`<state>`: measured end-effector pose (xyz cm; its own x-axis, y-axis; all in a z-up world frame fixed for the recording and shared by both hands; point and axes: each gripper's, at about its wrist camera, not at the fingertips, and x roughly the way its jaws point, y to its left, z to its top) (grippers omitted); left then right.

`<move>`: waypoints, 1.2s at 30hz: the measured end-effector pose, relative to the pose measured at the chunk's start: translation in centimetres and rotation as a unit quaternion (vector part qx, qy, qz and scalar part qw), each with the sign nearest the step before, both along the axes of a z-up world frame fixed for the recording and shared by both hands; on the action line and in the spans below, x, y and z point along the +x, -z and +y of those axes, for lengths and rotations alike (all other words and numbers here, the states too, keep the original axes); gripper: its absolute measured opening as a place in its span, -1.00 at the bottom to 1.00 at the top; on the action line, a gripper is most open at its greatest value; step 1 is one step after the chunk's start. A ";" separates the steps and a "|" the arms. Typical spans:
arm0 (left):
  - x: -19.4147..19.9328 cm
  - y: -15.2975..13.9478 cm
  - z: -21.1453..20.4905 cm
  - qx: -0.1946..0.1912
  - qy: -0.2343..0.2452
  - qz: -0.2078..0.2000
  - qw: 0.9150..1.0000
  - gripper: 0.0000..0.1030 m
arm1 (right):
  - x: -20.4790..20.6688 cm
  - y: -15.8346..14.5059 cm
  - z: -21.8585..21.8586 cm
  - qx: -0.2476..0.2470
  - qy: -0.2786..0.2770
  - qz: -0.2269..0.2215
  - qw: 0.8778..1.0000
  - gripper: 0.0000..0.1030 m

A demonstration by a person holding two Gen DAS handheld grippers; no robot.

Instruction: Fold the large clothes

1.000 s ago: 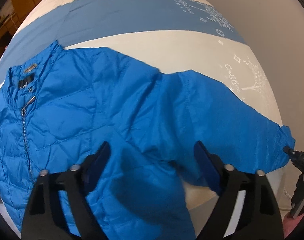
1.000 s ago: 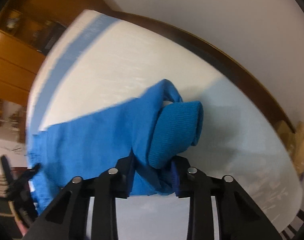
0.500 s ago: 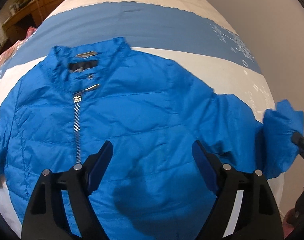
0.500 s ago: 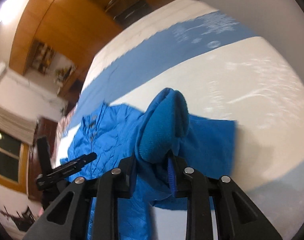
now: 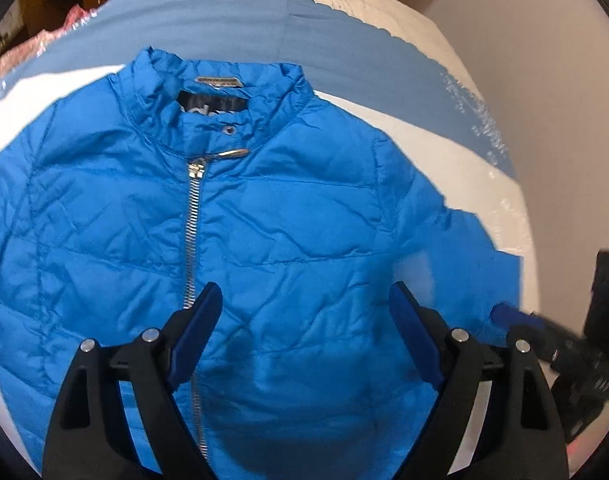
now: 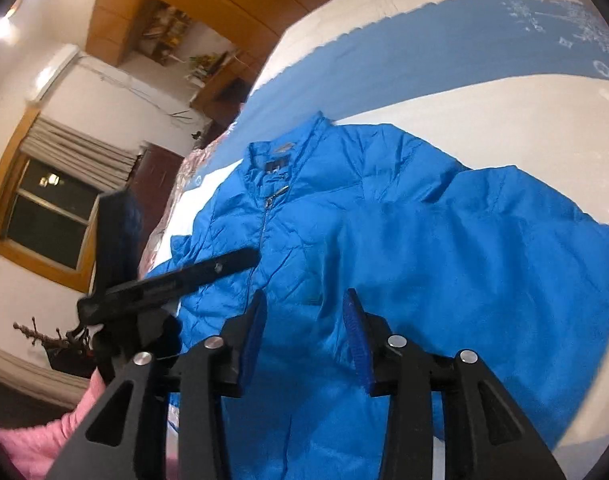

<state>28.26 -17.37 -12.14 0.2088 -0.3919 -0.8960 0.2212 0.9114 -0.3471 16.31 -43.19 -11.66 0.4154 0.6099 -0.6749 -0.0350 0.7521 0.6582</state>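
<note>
A blue jacket (image 5: pixel 288 232) lies front up on a bed (image 5: pixel 456 160), zipped, its collar (image 5: pixel 220 92) at the far end and its hem toward the person. Its long axis runs from collar to hem, straight away from both hand-held grippers. In the right wrist view a sleeve (image 6: pixel 512 240) lies folded in over the chest on that side (the cuff end is not clear in the blur).

The left hand-held gripper (image 5: pixel 304 332) hangs above the lower chest, just beside the zip (image 5: pixel 191 248), jaws wide and opening a little, with nothing between them.

The right hand-held gripper (image 6: pixel 304 324) hovers over the folded sleeve, jaws at a narrow gap and opening; the fabric lies below them, not pinched.

By my reading the other sleeve, off toward the left edge of the left wrist view, is next, and the left hand-held gripper is the nearer one.
</note>
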 end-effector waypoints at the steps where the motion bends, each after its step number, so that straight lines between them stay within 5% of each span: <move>1: -0.1 0.1 -0.2 -0.012 0.002 0.005 1.000 0.65 | -0.6 -0.2 -0.3 -0.014 0.006 -0.001 1.000 -0.20; 8: -1.2 3.1 -5.2 -0.030 0.045 0.050 0.997 0.66 | -4.8 0.1 -5.8 -0.068 0.084 0.022 0.994 -0.20; 11: -1.7 4.7 -7.9 -0.038 0.073 0.077 0.994 0.16 | -6.2 1.1 -7.7 -0.077 0.111 0.040 0.990 -0.20; 16: -2.2 5.0 -9.1 -0.040 0.074 0.067 0.994 -0.37 | -7.7 1.7 -9.1 -0.081 0.135 0.049 0.986 -0.20; 17: -2.2 4.6 -8.8 -0.042 0.070 0.061 0.995 -0.74 | -7.7 1.7 -9.2 -0.081 0.138 0.048 0.986 -0.20; 25: -2.3 -2.4 -2.4 -0.092 0.014 -0.036 0.995 -0.96 | -6.2 1.0 -8.7 -0.074 0.143 0.036 0.986 -0.20; 36: -0.9 -5.7 12.0 -0.018 -0.129 -0.099 0.987 -0.98 | -1.5 1.3 -3.3 -0.063 0.073 0.028 0.995 -0.20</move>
